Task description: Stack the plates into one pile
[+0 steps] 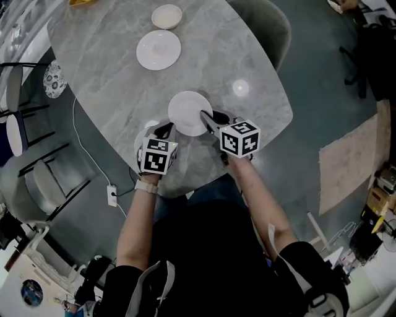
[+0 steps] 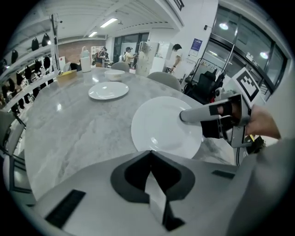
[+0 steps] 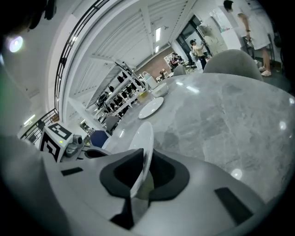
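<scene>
The right claw (image 1: 209,119) was clamped on the rim of the near plate (image 1: 187,111) at the bench's (image 1: 111,80) front. The left claw (image 1: 166,130), jaws together and empty, sat at the plate's other rim. The pickup looked in hand; the next move would be lifting the plate level toward the far plate (image 1: 159,49).

Brightly lit from ceiling strips (image 2: 109,22). Glare spots on the polished surface (image 1: 240,87). Strongly bent and dark-cornered at the wide-angle edges.

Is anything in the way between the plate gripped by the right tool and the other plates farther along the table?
Nothing visible. Only bare table lies between the gripped plate and the middle plate; the small plate sits beyond it.
</scene>
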`<state>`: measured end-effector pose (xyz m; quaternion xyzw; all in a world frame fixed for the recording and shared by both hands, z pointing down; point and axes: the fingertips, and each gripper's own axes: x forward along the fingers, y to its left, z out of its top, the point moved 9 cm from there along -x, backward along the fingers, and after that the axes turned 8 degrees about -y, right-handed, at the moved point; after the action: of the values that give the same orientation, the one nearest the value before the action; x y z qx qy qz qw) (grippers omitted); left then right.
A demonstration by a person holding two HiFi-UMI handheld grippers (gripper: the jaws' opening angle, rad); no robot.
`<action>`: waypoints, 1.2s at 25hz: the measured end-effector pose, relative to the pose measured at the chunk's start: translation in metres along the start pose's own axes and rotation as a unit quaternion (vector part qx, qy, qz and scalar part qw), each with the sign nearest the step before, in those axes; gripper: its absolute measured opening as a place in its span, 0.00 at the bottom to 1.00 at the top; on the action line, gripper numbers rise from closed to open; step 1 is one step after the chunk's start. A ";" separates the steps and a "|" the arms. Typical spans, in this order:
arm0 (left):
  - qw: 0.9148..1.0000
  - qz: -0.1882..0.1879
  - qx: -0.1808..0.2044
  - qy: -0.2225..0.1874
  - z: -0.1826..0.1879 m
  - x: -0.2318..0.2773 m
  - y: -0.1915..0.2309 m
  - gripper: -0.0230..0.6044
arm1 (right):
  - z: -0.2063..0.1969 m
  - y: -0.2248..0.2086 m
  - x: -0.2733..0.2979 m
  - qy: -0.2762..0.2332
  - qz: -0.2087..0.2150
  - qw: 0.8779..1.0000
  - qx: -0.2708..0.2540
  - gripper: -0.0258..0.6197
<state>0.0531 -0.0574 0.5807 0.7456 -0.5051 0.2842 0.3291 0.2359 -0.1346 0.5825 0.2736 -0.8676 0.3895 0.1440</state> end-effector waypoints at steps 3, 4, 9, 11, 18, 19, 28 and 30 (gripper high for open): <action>1.000 0.001 0.000 -0.008 -0.001 -0.011 0.008 0.05 | 0.003 0.008 0.000 -0.013 0.001 1.000 0.017 0.10; 1.000 0.000 -0.001 -0.009 -0.002 -0.015 0.011 0.05 | 0.005 0.012 0.000 -0.016 0.003 1.000 0.020 0.10; 1.000 -0.002 -0.002 -0.018 -0.008 -0.034 0.024 0.05 | 0.010 0.036 -0.001 -0.024 0.000 1.000 0.020 0.09; 1.000 -0.002 -0.003 -0.022 -0.013 -0.044 0.031 0.05 | 0.009 0.047 -0.002 -0.029 -0.002 0.999 0.020 0.09; 1.000 -0.008 -0.003 -0.024 -0.038 -0.078 0.052 0.05 | -0.003 0.094 -0.004 -0.040 -0.005 0.999 0.030 0.09; 1.000 -0.010 -0.002 -0.024 -0.041 -0.082 0.054 0.05 | -0.007 0.099 -0.003 -0.038 -0.006 0.999 0.031 0.09; 1.000 -0.023 0.006 -0.020 -0.071 -0.114 0.078 0.05 | -0.049 0.141 0.009 -0.024 -0.027 0.998 0.046 0.09; 0.999 -0.025 0.009 -0.018 -0.077 -0.121 0.083 0.05 | -0.057 0.147 0.012 -0.023 -0.031 0.998 0.051 0.09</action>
<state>-0.0716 0.0480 0.5543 0.7658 -0.4899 0.2670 0.3198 0.1418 -0.0153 0.5375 0.3162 -0.8407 0.4223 0.1223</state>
